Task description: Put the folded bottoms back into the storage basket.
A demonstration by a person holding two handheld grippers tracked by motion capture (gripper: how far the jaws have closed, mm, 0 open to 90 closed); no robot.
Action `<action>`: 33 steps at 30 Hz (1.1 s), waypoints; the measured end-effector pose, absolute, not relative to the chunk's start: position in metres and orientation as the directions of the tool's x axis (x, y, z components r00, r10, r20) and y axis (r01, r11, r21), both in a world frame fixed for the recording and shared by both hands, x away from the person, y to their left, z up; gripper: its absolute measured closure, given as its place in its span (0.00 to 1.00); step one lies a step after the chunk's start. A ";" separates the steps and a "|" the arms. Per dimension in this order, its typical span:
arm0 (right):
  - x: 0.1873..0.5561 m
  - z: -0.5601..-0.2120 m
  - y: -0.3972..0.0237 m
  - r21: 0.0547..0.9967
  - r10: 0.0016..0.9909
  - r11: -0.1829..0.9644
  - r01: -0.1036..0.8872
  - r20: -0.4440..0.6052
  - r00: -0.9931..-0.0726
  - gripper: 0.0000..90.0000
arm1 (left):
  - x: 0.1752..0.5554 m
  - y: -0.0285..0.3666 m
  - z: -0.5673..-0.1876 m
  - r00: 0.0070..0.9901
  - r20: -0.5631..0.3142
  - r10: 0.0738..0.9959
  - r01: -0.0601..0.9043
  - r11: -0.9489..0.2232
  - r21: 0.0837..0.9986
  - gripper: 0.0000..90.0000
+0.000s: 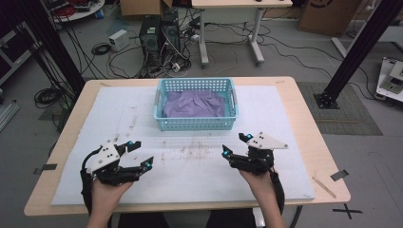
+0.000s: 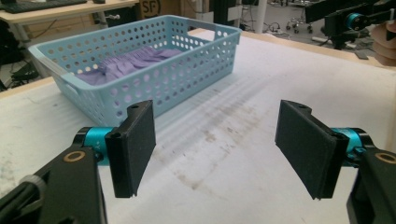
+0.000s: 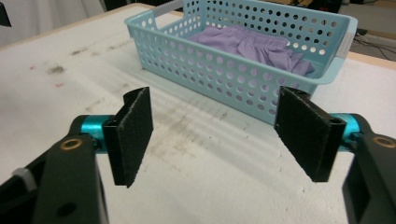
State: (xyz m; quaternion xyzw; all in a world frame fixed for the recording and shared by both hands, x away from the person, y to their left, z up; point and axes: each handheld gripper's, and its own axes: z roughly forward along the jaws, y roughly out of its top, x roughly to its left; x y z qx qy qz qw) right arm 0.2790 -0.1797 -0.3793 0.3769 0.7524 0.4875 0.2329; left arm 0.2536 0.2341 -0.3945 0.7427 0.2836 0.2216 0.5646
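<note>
A light blue perforated basket [image 1: 196, 124] stands at the far middle of the white mat, with a crumpled purple cloth [image 1: 194, 104] lying inside it. The basket [image 2: 177, 70] and the cloth [image 2: 126, 65] are ahead of my left gripper [image 2: 215, 149], whose jaws stand wide apart with nothing between them. My right gripper [image 3: 215, 140] is open too, empty, facing the basket [image 3: 243, 70] and cloth [image 3: 252, 44]. In the high view the left gripper [image 1: 140, 153] hovers near the mat's front left and the right gripper [image 1: 236, 144] near its front right.
The white mat [image 1: 190, 166] covers most of the wooden table [image 1: 304, 123] and bears faint brown stains in the middle. Black frame posts [image 1: 361, 47], computer towers [image 1: 159, 33] and cables stand on the floor beyond the table.
</note>
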 end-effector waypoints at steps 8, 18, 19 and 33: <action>0.270 -0.391 -0.183 0.914 0.775 0.251 0.318 0.007 -0.632 0.25 | 0.247 0.239 -0.401 0.746 0.020 0.666 0.168 -0.217 0.962 0.30; 0.265 -0.399 -0.186 0.907 0.771 0.262 0.329 0.008 -0.636 0.24 | 0.247 0.240 -0.406 0.747 0.016 0.664 0.176 -0.220 0.959 0.30; 0.264 -0.399 -0.187 0.906 0.772 0.261 0.332 0.010 -0.636 0.24 | 0.247 0.240 -0.406 0.747 0.018 0.664 0.173 -0.220 0.960 0.30; 0.263 -0.399 -0.193 0.909 0.786 0.244 0.338 0.019 -0.618 0.24 | 0.246 0.241 -0.407 0.739 0.051 0.672 0.152 -0.240 0.959 0.30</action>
